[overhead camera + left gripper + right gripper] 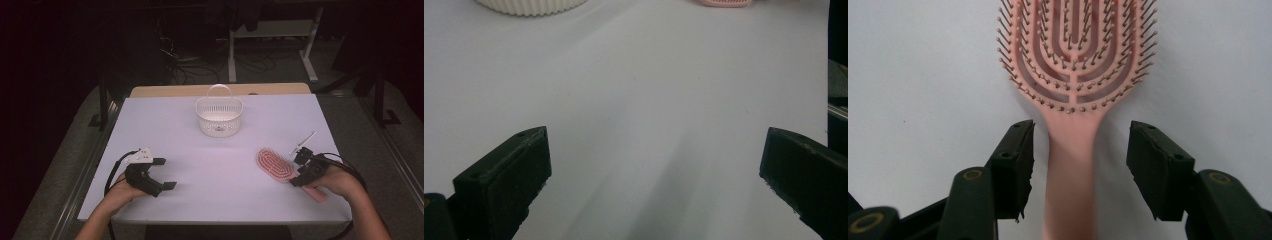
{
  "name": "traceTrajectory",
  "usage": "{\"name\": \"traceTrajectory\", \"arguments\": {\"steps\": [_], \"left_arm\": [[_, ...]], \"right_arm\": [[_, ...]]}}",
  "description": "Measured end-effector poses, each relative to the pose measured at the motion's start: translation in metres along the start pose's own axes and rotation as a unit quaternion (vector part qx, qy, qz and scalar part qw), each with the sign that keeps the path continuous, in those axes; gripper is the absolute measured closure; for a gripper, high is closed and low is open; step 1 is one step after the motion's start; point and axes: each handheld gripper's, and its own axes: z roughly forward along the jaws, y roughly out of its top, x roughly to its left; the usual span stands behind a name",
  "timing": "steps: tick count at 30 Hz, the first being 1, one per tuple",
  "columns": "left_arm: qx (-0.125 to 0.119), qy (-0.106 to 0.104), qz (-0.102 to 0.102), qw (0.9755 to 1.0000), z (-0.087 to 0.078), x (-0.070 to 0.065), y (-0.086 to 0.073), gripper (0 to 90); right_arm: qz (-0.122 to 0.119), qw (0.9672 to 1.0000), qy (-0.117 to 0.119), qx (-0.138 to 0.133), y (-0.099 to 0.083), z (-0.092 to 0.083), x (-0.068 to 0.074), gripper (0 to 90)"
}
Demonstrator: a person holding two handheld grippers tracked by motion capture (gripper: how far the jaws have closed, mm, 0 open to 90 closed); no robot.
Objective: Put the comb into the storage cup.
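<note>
From the high view, the brush point(276, 164) lies flat on the table point(215, 165) near its right edge, toward the front right corner, bristles up. Its long axis runs on a slant: the head points toward the table's middle and back, the handle toward the front right corner, where it passes under the right gripper point(303, 167) and comes out pink beneath the hand. The left gripper point(162, 173) rests near the front left corner, well apart from the brush, so the right hand is by far the nearer. A white basket point(219, 118) stands toward the middle of the back edge, well apart from both grippers.

In the left gripper view, the left gripper point(654, 180) has its jaws spread wide with bare table between them, gripping nothing. The basket's wall point(531, 6) and a sliver of the brush point(724, 2) sit at the far top.

In the right gripper view, the brush point(1075, 65) lines up with the right gripper point(1080, 165): the handle runs straight between the two jaws, head away from the hand. The jaws stand half closed, one on each side of the neck just below the head, with a gap of table on either side of the handle; the pads do not press on it yet. I judge the grip needs only a squeeze across the handle, no turning of the wrist.
</note>
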Motion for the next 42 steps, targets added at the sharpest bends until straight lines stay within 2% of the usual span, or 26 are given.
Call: {"name": "traceTrajectory", "arguments": {"steps": [15,22,31,42], "left_arm": [[0.001,0.001,0.0,1.0,-0.0003,0.0002,-0.0001,0.3],[0.0,0.001,0.0,1.0,-0.0006,0.0002,-0.0001,0.3],[0.001,0.001,0.001,1.0,-0.0008,0.0002,-0.0001,0.3],[0.001,0.001,0.002,1.0,-0.0002,-0.0004,0.0,0.3]], "right_arm": [[-0.003,0.9998,0.006,0.018,0.0012,0.0052,0.0017,55.8],[-0.011,0.9996,0.0,0.026,0.0023,0.0071,0.0031,60.5],[-0.008,0.9994,0.002,0.034,0.0046,0.0076,0.0033,66.1],[0.001,0.9985,-0.014,0.052,0.0093,0.0094,0.0078,68.1]]}}
